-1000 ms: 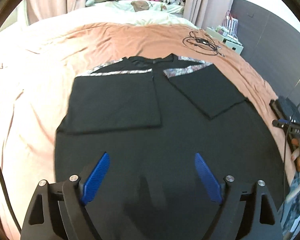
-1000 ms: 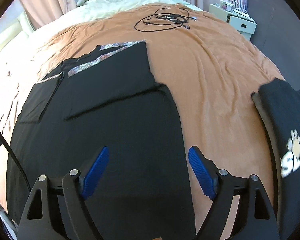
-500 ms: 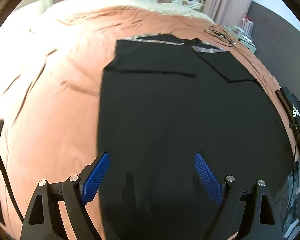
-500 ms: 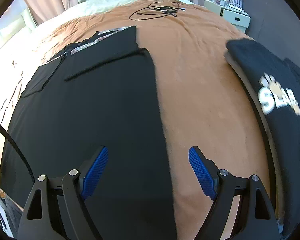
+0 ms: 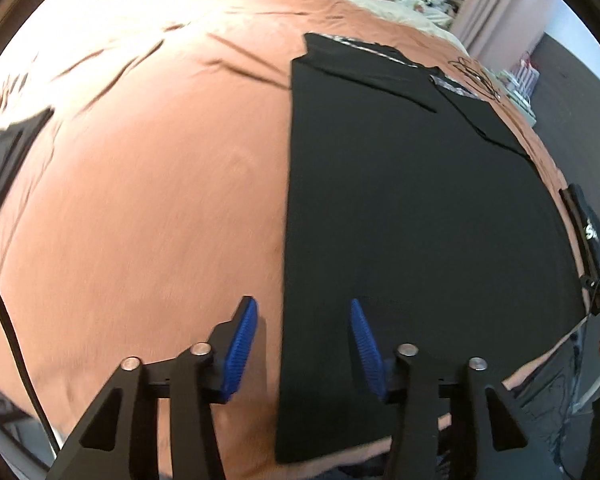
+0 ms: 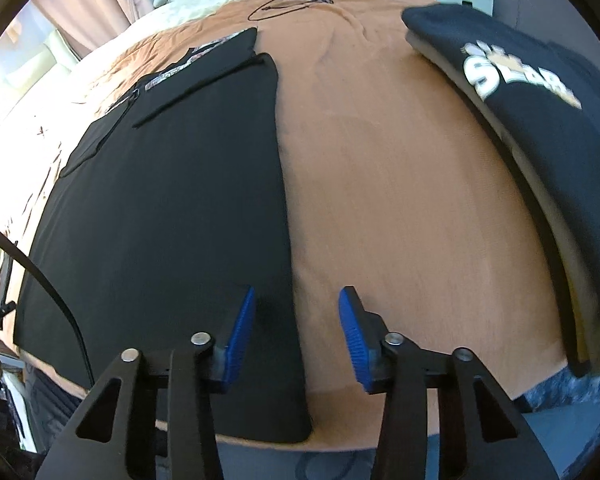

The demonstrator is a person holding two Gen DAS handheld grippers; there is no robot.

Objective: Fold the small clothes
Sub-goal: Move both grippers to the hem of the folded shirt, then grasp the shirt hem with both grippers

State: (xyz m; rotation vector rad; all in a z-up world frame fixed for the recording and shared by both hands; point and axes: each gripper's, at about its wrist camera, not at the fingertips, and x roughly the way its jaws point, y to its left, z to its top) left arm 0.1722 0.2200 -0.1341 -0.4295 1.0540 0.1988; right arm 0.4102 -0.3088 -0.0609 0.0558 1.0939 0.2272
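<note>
Black T-shirt (image 5: 400,208) spread flat on orange blanket (image 5: 148,200), sleeves folded in, hem at near bed edge. Thin, limp, light; likely sags and creases once lifted, so pinch both bottom corners together and keep tension. Left gripper (image 5: 302,340) straddling left side edge near hem, jaws closing, cloth edge between blue pads, not yet pinched. Right gripper (image 6: 296,334) likewise over right side edge, closing, unclenched. Both pitched steeply down. Folded black garment with lettering (image 6: 520,92) well apart at right.
</note>
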